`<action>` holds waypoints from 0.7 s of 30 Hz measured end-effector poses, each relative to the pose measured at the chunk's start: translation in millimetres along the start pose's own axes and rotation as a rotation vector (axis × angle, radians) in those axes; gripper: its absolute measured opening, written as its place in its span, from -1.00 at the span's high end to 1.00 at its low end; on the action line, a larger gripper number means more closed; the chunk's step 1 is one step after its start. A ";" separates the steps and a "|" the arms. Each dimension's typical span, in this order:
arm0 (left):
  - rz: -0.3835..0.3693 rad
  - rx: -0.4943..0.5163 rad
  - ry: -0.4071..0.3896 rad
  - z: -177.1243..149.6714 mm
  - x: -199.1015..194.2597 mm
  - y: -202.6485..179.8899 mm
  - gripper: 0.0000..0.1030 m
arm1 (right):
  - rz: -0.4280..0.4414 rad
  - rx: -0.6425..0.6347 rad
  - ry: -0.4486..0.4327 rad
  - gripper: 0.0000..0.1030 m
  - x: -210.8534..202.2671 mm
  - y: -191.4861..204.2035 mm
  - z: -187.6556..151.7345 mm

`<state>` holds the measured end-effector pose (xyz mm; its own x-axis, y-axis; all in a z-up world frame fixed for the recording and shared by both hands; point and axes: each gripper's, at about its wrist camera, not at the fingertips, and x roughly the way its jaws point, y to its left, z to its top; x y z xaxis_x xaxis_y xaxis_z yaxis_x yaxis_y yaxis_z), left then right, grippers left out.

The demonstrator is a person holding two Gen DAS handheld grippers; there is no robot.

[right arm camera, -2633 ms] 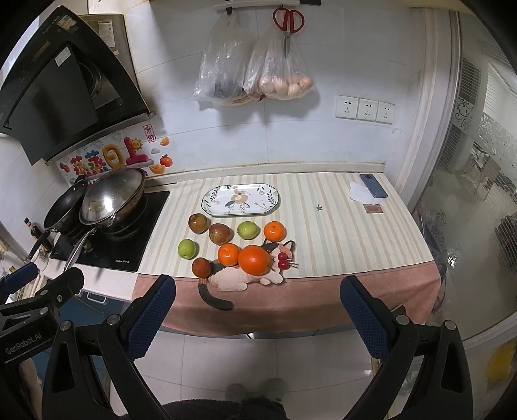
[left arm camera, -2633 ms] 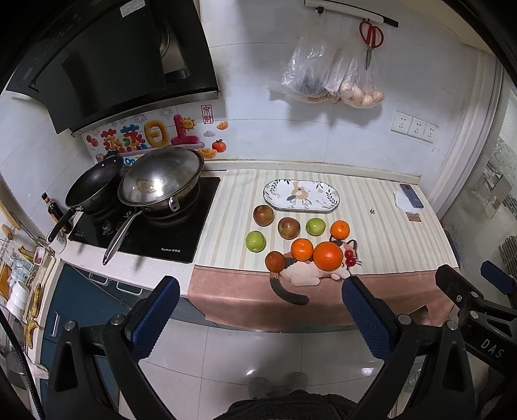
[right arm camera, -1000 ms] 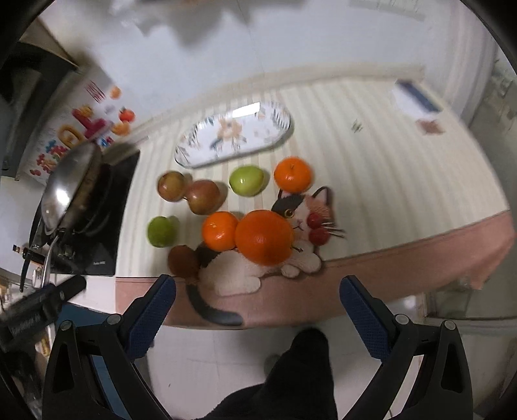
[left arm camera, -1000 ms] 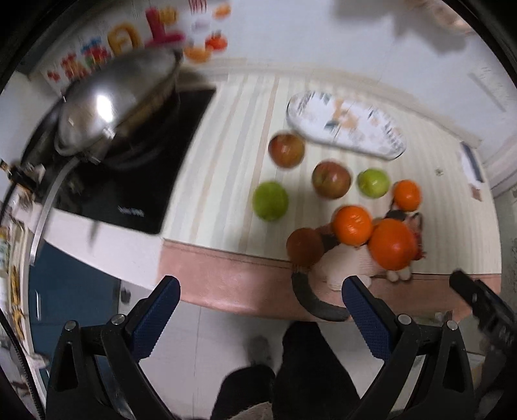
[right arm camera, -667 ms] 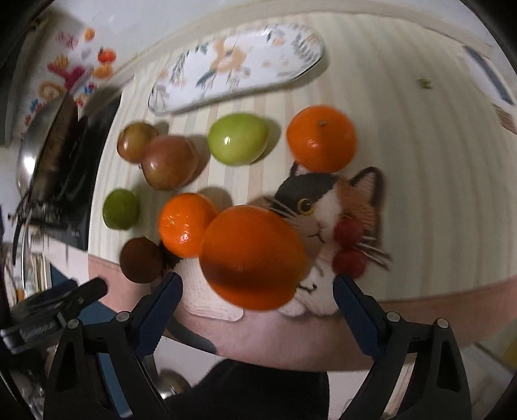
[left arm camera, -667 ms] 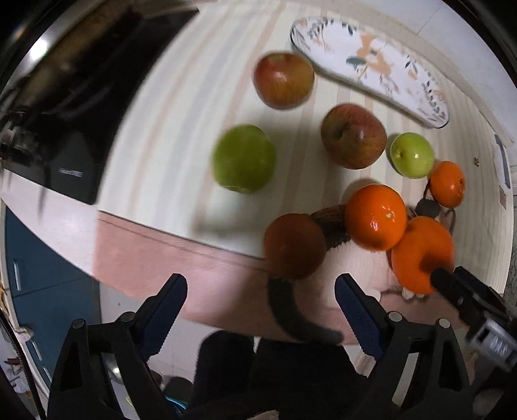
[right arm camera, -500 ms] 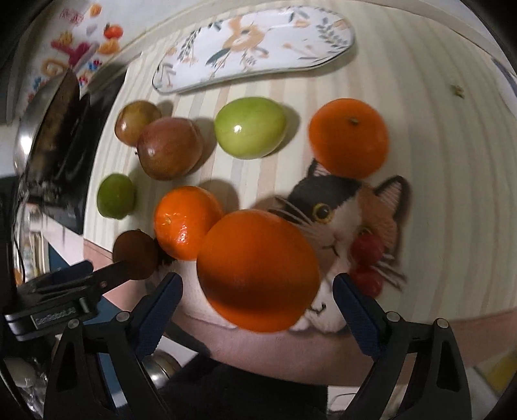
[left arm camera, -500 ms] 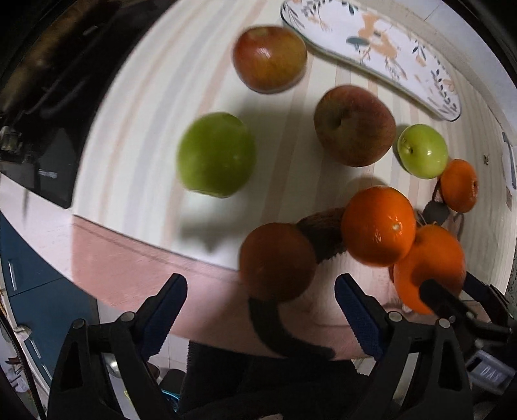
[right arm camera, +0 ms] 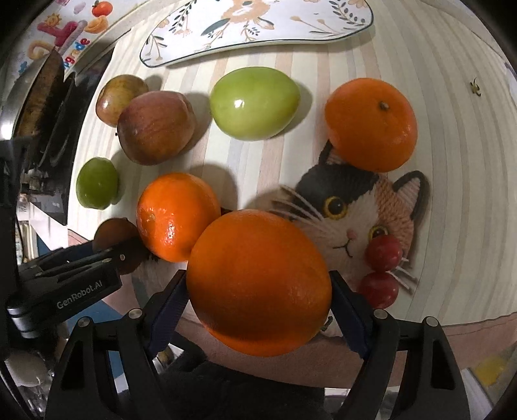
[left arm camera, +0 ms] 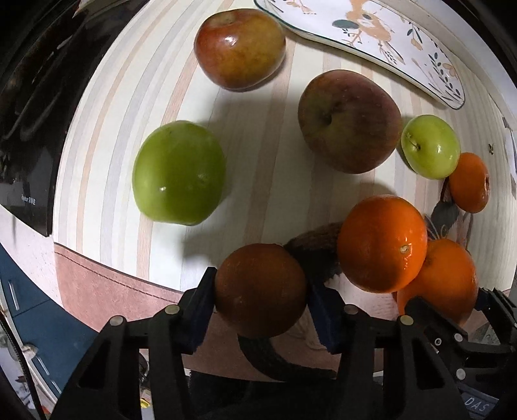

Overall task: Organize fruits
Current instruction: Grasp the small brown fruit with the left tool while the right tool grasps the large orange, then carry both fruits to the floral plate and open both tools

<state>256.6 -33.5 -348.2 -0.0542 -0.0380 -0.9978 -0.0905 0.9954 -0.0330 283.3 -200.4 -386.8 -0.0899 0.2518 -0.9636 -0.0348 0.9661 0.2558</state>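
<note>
Left claw (left arm camera: 261,300) closing around dark orange (left arm camera: 260,290), right claw (right arm camera: 258,295) closing around big orange (right arm camera: 258,281)

We see a bright orange (right arm camera: 258,281) at 6 o'clock, a calico cat mat (right arm camera: 362,206) in black, white and peach at 3, a green apple (right arm camera: 253,103) at 12, beside a white floral plate (right arm camera: 339,22) on the cream-striped cloth (right arm camera: 452,194).
</note>
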 end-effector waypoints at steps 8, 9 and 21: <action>0.000 0.028 -0.042 -11.6 -17.3 -4.9 0.03 | 0.028 0.074 0.009 -0.63 -4.6 -9.3 -2.7; -0.004 0.029 -0.047 -12.5 -24.5 -4.1 0.03 | 0.034 0.079 0.010 -0.63 -7.7 -11.5 -3.0; -0.179 0.041 -0.198 49.6 -158.2 -21.8 0.03 | 0.159 0.115 -0.162 -0.63 -116.6 -28.5 53.1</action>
<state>316.4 -44.8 -192.4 0.1545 -0.1996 -0.9676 -0.0407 0.9773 -0.2080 347.7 -254.3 -286.0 0.0754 0.3984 -0.9141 0.0812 0.9112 0.4039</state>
